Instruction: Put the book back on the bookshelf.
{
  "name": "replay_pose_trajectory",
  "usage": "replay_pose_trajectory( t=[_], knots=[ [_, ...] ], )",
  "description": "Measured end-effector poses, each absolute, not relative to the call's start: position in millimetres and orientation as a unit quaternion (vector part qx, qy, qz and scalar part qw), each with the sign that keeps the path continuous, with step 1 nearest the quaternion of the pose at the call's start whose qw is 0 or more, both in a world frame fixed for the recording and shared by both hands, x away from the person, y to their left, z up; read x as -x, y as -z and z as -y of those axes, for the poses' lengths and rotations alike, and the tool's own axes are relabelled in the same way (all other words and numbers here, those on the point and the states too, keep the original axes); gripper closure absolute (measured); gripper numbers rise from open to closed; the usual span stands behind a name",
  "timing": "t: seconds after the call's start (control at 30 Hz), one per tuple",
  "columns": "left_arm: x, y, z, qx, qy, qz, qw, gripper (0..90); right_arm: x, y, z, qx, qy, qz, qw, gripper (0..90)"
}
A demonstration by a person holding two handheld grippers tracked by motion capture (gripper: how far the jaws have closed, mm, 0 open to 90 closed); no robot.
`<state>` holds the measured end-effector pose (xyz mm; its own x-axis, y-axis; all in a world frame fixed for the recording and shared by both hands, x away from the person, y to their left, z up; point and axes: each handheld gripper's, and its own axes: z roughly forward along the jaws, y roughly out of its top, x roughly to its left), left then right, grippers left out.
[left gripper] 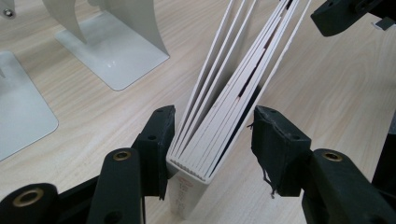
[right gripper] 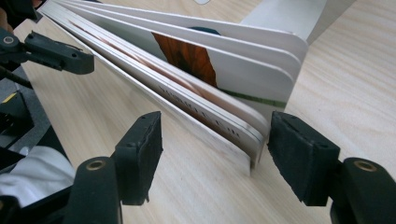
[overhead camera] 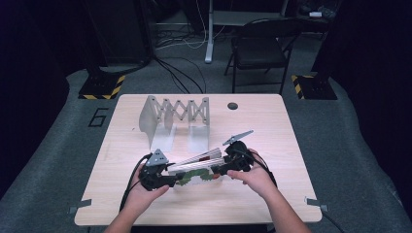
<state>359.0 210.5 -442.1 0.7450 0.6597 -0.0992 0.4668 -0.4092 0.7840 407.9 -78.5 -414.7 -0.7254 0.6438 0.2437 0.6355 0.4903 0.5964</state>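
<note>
A white board book (overhead camera: 197, 167) stands on the wooden table (overhead camera: 272, 131) near its front edge, with its thick pages fanned apart. My left gripper (overhead camera: 171, 180) straddles its spine end. In the left gripper view (left gripper: 215, 140) one pad rests against the cover and the other stands clear of the book (left gripper: 219, 126). My right gripper (overhead camera: 217, 171) brackets the opposite end. In the right gripper view (right gripper: 217, 149) the rounded page corners (right gripper: 261, 121) lie between the jaws, close to one pad and well apart from the other. Both grippers are open.
A white metal expanding book rack (overhead camera: 175, 119) stands behind the book, and its flat feet (left gripper: 114, 56) lie close to my left gripper. A dark round grommet (overhead camera: 232, 106) sits near the table's far edge. A folding chair (overhead camera: 262, 43) stands beyond the table.
</note>
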Motion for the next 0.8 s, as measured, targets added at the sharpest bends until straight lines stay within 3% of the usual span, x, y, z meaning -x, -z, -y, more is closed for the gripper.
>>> replay_pose_trajectory(
  t=[0.8],
  knots=[
    [-338.2, 438.0, -207.0, -0.856, -0.119, -0.289, 0.412, 67.5, -413.8, 426.7, 80.5, -0.373, -0.341, -0.863, 0.017, 46.3]
  ],
)
